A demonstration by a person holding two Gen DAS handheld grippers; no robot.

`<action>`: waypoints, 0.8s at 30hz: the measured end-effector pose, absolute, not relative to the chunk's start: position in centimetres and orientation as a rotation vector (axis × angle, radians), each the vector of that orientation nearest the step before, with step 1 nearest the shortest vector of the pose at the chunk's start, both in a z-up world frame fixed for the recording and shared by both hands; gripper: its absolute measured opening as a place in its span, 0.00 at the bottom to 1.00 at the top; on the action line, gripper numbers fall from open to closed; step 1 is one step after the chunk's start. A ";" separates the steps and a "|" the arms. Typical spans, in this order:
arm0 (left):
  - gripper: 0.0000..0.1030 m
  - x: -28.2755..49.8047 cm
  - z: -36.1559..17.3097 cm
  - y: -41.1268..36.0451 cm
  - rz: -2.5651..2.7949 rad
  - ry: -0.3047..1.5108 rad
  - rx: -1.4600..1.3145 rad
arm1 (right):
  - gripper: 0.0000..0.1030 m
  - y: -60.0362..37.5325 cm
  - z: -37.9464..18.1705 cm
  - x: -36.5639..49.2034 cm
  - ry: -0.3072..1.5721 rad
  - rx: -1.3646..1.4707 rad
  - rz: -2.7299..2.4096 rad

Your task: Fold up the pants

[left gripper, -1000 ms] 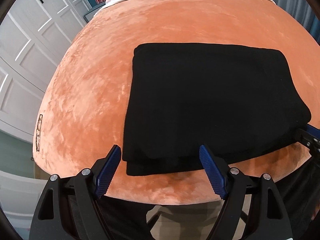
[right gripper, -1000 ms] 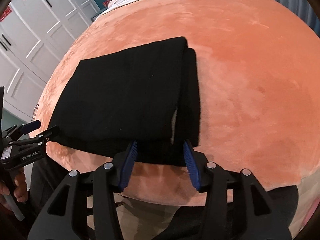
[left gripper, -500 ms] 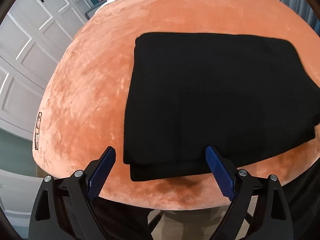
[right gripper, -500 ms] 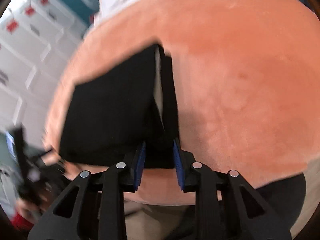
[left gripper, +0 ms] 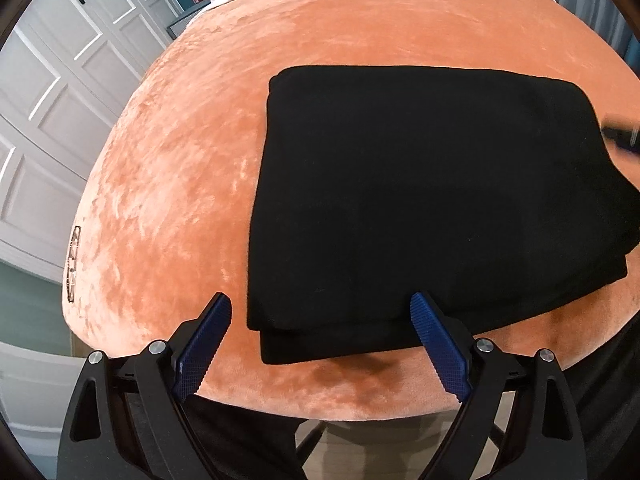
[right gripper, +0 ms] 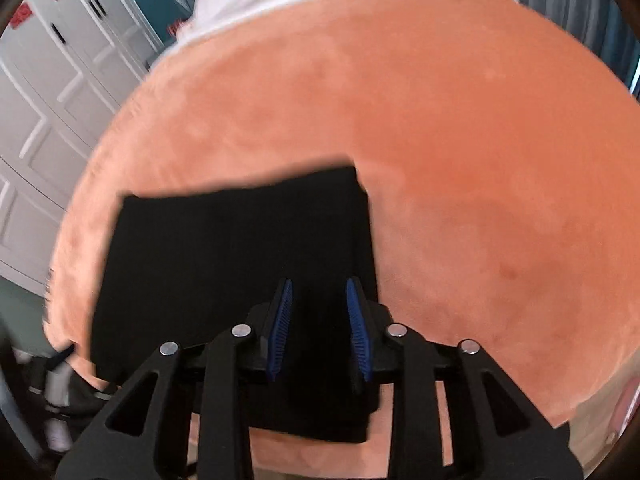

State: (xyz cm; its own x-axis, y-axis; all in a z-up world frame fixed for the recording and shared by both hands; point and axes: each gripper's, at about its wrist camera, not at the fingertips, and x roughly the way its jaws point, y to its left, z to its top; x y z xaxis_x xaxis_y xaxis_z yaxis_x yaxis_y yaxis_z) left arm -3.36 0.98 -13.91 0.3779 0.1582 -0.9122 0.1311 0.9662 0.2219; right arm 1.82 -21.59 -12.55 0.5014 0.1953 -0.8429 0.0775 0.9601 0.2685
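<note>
Lying folded on the orange plush cover (left gripper: 192, 184), the black pants (left gripper: 432, 200) were near its front edge. My left gripper (left gripper: 322, 344) stood wide open, holding nothing; my right gripper (right gripper: 319, 322) was partly open above the pants' right side.

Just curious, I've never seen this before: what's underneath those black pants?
The folded black pants lie on an orange velvety cover, which shows all around them. A lower layer of pants peeks out along the near edge. Anything between the layers is hidden.
</note>
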 end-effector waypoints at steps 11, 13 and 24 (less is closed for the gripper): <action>0.87 -3.2 -13.9 1.4 0.005 1.193 0.246 | 0.31 -18.9 -17.4 11.6 1.171 0.166 0.087; 0.87 -3.0 -14.1 1.6 0.006 1.196 0.242 | 0.33 -19.3 -15.9 11.2 1.154 0.249 0.067; 0.89 -3.1 -14.5 3.4 -0.040 1.223 0.140 | 0.35 -10.4 -15.3 12.4 1.166 0.110 0.171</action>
State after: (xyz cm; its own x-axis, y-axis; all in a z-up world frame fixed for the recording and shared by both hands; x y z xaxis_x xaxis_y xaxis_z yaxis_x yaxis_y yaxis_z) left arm -3.06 3.42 -14.50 0.3412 0.0446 -0.9389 0.1058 0.9907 0.0855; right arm 12.35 -10.41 -15.30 0.3832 0.1905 -0.9038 -0.0769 0.9817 0.1743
